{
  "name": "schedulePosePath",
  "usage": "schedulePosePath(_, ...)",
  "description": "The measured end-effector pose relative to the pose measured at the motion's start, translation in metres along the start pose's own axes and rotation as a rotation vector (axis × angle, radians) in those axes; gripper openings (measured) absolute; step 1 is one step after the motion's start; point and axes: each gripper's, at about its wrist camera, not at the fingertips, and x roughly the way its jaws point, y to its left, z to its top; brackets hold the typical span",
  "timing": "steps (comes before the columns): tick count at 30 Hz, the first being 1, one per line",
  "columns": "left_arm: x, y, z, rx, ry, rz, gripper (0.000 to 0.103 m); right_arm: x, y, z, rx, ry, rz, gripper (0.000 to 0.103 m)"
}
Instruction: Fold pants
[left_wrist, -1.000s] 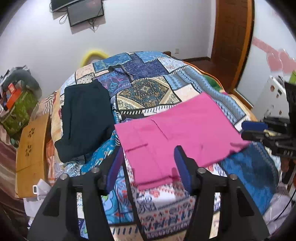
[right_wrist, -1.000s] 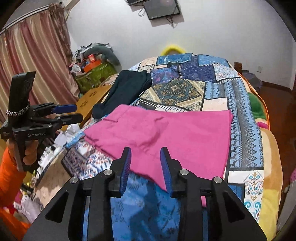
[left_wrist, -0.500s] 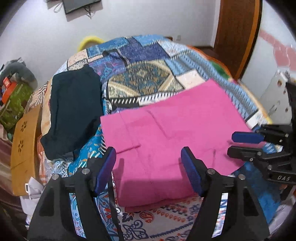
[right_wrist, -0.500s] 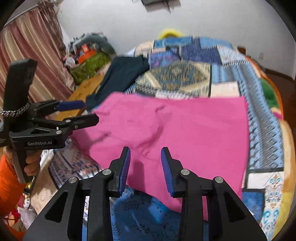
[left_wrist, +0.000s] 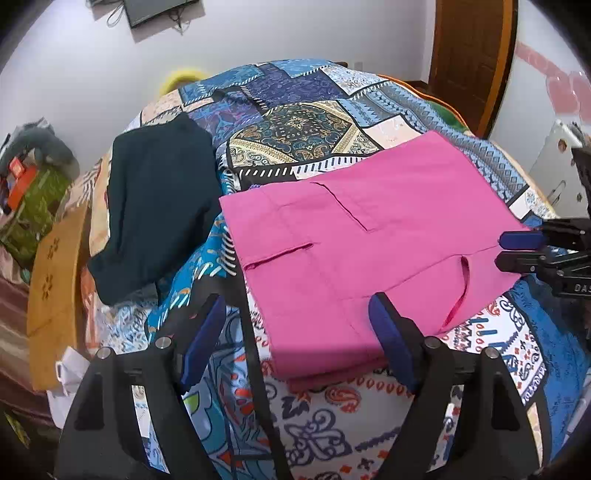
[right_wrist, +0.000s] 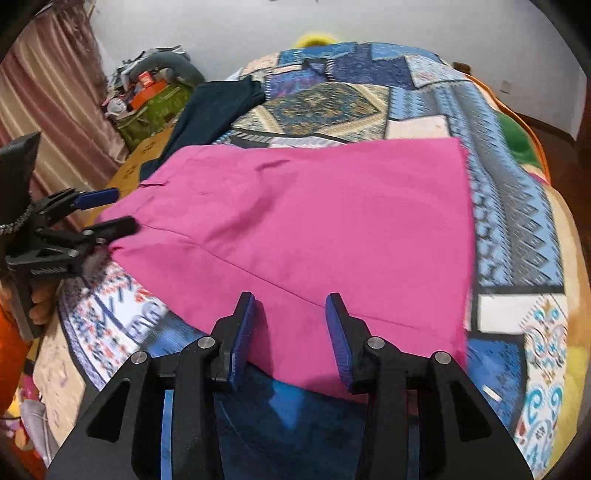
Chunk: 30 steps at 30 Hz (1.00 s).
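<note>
Pink pants (left_wrist: 362, 236) lie spread flat on the patchwork bedspread (left_wrist: 303, 133), near the bed's front edge, waist end toward the left of the left-wrist view, leg ends toward the right. Looks already doubled leg over leg, since a second layer edge shows along the near side; hard to be sure. So judged roughly one fold in, crosswise folds still to do. Left gripper (left_wrist: 299, 332) hovers over the near waist corner, jaws wide and opening, cloth edge seen between the pads but not pinched, nothing held. Right gripper (right_wrist: 291, 332) sits over the near hem side, jaws partly apart and opening slightly, pink fabric under and between the pads, no squeeze visible, so not grasping yet. Each gripper also shows in the other's view at the frame edge, both at the near long edge of the pants. Dark folded garment (left_wrist: 159, 206) lies beside the pants at the waist end, just apart, likely a finished item. Next step as judged: close both on the near edge, then carry it over.
</note>
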Motion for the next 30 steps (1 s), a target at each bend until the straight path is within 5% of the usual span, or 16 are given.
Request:
schedulePosePath(15, -0.018, 0.018, -0.020, -0.108, 0.005, -0.084, 0.081, -0.027, -0.038, -0.030, 0.023, 0.005, -0.157, 0.036)
schedulePosePath(24, -0.020, 0.034, -0.026, -0.161, 0.061, -0.061, 0.081, -0.029, -0.036, -0.029, 0.023, 0.012, -0.172, 0.036)
schedulePosePath(30, -0.037, 0.042, -0.008, -0.170, 0.001, -0.053, 0.081, -0.039, -0.035, -0.019, 0.020, 0.001, -0.170, 0.037)
